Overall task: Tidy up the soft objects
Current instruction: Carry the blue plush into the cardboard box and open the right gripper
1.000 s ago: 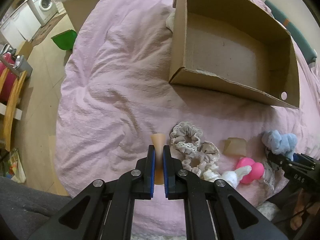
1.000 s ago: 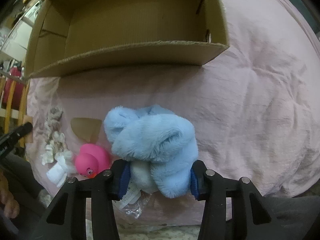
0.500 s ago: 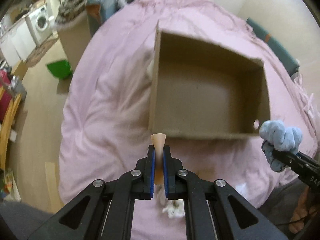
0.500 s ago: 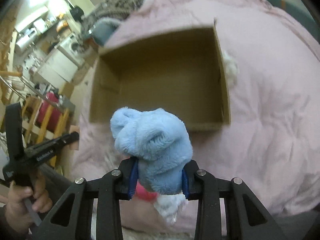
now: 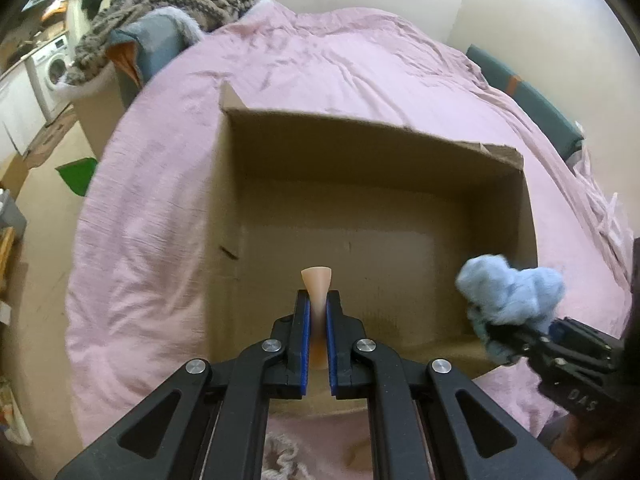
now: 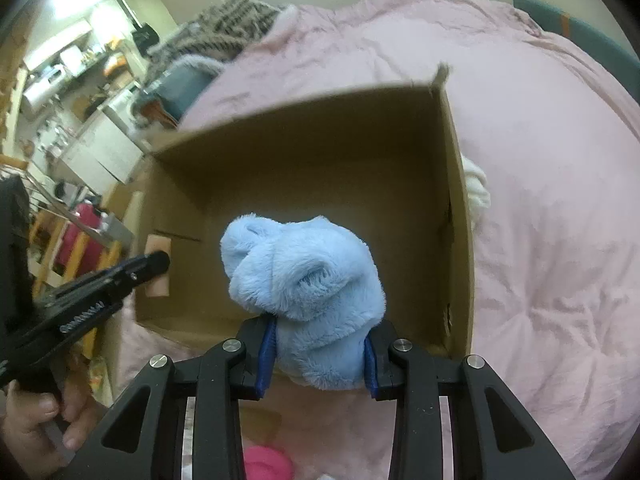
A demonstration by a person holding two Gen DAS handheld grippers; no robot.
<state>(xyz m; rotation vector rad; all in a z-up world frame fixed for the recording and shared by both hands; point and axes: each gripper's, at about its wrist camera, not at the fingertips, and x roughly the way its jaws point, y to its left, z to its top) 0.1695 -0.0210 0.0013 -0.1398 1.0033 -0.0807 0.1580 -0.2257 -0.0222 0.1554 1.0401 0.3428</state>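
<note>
An open cardboard box (image 5: 372, 148) (image 6: 456, 184) lies on the pink bedspread. My left gripper (image 5: 317, 300) is shut on a peach foam sponge (image 5: 316, 280) and holds it over the box's near left part; the sponge also shows in the right wrist view (image 6: 158, 246). My right gripper (image 6: 316, 344) is shut on a light blue plush toy (image 6: 304, 280) and holds it above the box's near edge; the toy shows at the right in the left wrist view (image 5: 512, 288).
A pink toy (image 6: 266, 464) and a tan sponge (image 6: 260, 424) lie on the bedspread (image 5: 160, 216) in front of the box. A lace scrunchie (image 5: 284, 460) lies below my left gripper. A white cloth (image 6: 476, 188) sits beside the box's right wall. Furniture stands off the bed's left side.
Both grippers have lifted their objects off the bed and moved forward over the box. The box now fills the middle of both views.
</note>
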